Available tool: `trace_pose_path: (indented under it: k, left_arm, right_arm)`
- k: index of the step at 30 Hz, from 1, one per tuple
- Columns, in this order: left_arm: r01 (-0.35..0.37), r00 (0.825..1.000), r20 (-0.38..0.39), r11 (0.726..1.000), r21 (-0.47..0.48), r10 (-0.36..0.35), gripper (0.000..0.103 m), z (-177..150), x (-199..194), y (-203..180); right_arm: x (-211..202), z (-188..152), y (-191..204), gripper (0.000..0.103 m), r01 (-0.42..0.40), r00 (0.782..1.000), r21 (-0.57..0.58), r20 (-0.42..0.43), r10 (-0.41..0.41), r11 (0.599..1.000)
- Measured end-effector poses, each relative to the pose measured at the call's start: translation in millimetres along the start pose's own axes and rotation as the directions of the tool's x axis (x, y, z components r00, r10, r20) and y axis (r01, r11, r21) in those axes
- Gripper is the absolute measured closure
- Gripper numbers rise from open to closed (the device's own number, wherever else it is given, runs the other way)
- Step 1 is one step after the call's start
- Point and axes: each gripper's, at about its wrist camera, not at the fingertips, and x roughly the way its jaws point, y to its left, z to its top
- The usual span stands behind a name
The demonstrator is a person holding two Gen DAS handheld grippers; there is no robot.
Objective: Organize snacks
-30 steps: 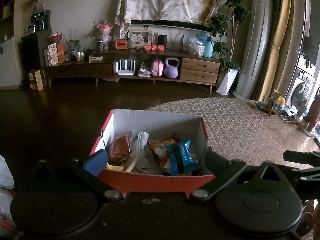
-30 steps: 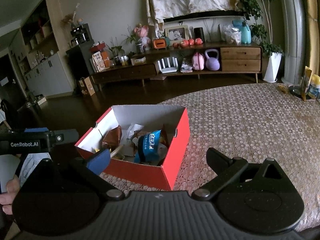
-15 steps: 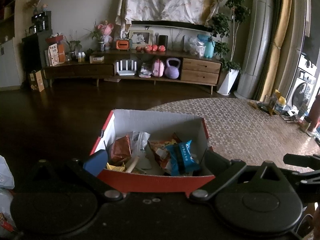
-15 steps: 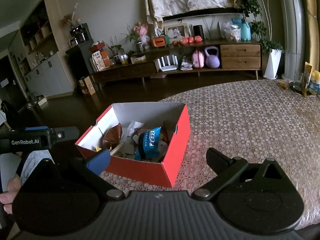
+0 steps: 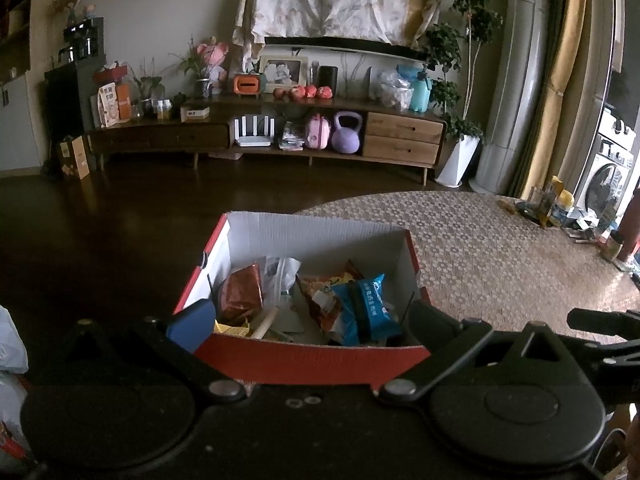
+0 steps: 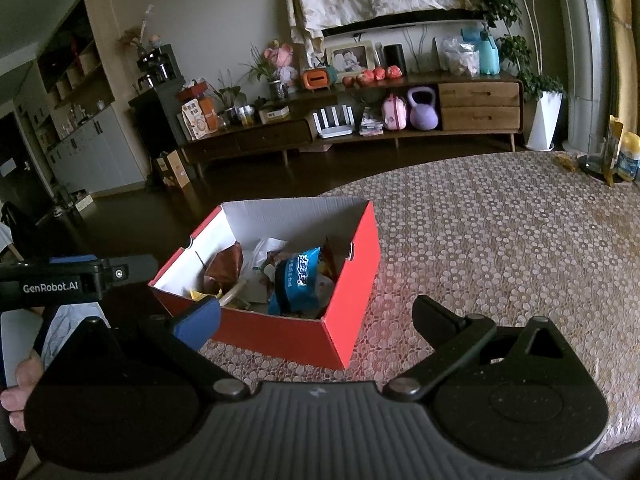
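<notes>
A red cardboard box (image 5: 312, 364) with a white inside stands on the patterned table; it also shows in the right wrist view (image 6: 348, 276). It holds several snack packets, among them a blue packet (image 5: 364, 308) (image 6: 298, 280) and a brown foil packet (image 5: 242, 292) (image 6: 224, 266). My left gripper (image 5: 308, 320) is open and empty, its fingers on either side of the box's near wall. My right gripper (image 6: 316, 316) is open and empty, just in front of the box's near right corner. The left gripper's body (image 6: 76, 280) shows at the left of the right wrist view.
The table's patterned cloth (image 6: 500, 248) stretches right of the box. Bottles and small items (image 5: 560, 208) stand at its far right edge. A dark floor and a long wooden sideboard (image 5: 280, 136) lie behind. A white bag (image 5: 10, 360) is at my far left.
Both views have shifted slightly; the box sits a little higher in the right wrist view. Both grippers stay open and nothing in the box has moved.
</notes>
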Motion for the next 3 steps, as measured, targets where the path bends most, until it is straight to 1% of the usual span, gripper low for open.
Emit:
trace_pose_path:
  k: [3]
  left_arm:
    - [0.002, 1.0, -0.003, 1.0, -0.002, -0.002, 0.0, -1.4, 0.7, -0.5]
  right_arm:
    - [0.1, -0.2, -0.2, 0.0, 0.001, 1.0, 0.002, -0.001, -0.001, 1.0]
